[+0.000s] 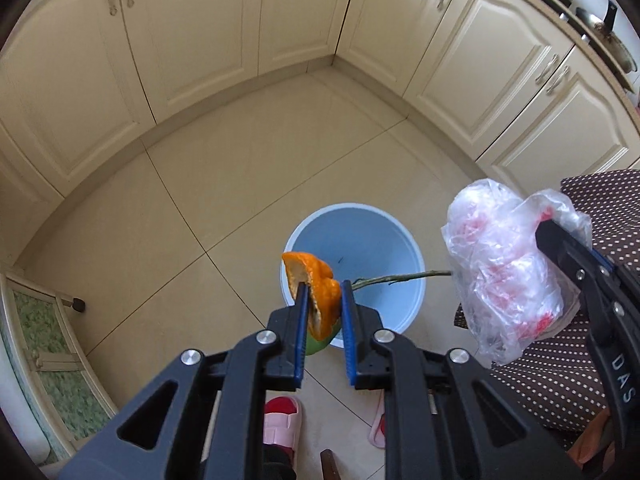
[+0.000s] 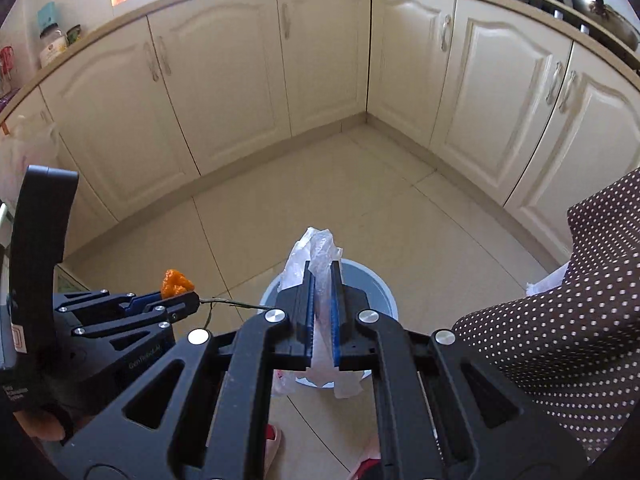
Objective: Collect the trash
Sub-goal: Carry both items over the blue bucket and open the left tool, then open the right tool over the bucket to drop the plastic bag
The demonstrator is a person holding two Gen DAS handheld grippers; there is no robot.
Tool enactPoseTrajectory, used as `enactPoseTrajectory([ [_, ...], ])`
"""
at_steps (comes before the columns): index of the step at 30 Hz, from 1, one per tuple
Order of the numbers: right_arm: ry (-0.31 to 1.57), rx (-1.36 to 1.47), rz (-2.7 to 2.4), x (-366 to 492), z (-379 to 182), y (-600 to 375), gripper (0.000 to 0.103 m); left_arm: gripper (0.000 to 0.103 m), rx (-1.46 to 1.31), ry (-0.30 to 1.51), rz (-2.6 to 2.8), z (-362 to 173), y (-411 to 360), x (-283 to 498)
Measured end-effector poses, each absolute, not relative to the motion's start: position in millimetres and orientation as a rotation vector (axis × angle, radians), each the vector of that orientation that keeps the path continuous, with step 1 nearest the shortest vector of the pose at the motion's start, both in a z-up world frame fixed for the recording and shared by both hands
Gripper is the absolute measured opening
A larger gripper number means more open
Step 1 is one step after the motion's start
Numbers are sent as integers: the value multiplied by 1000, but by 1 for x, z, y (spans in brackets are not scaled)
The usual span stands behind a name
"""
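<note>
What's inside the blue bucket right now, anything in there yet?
The blue bucket looks empty where its floor shows, apart from a small dark speck. The orange peel and the left gripper cover its near side, so that part cannot be checked.

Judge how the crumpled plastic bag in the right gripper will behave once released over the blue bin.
The plastic bag looks thin and floppy: it bulges and sags around the right gripper. It is probably very light, so it may drift rather than drop straight into the blue bin. The film could also cling to the pads.
</note>
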State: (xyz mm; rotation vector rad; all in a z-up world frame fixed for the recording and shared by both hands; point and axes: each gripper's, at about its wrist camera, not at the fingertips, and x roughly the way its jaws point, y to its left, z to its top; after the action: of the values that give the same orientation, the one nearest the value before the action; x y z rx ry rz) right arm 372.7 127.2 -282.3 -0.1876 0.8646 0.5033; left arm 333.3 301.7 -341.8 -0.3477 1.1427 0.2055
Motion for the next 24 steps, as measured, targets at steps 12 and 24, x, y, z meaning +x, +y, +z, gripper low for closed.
enactPoseTrajectory([
  [12, 968, -172, 429, 417, -352, 118, 7, 17, -405, 1231, 131, -411, 299, 386],
  [24, 1034, -152, 396, 437, -386, 118, 7, 53, -478, 1228, 135, -428, 305, 391],
])
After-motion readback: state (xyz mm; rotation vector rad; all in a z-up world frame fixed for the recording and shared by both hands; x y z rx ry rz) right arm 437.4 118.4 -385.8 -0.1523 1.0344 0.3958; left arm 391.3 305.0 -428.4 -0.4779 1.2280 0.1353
